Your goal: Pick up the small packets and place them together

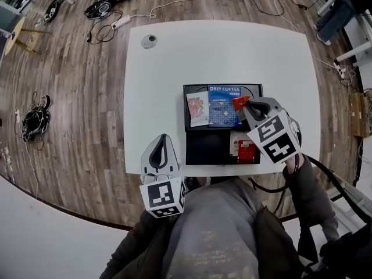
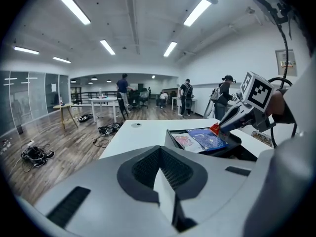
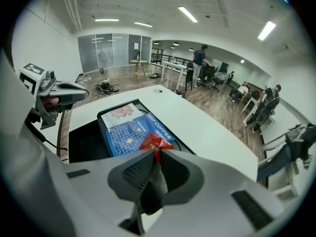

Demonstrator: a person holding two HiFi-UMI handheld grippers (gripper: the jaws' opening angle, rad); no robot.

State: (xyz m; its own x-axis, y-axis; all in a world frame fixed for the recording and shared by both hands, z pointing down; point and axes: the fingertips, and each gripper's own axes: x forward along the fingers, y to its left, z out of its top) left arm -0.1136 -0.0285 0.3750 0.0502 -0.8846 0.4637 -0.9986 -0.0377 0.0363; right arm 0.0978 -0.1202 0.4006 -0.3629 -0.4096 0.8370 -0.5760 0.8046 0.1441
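My right gripper is shut on a small red packet, pinched by one corner above the right side of the black tray's far compartment. In that compartment lie a blue drip-coffee packet and a white packet with a pink picture. The near compartment is mostly bare black, with a red-and-white packet at its right end, partly hidden by my right gripper. My left gripper hovers at the table's front edge, left of the tray, shut, with nothing between its fingers.
The white table carries a small round grey object at its far left corner. Cables and power strips lie on the wooden floor beyond it. People stand far back in the room.
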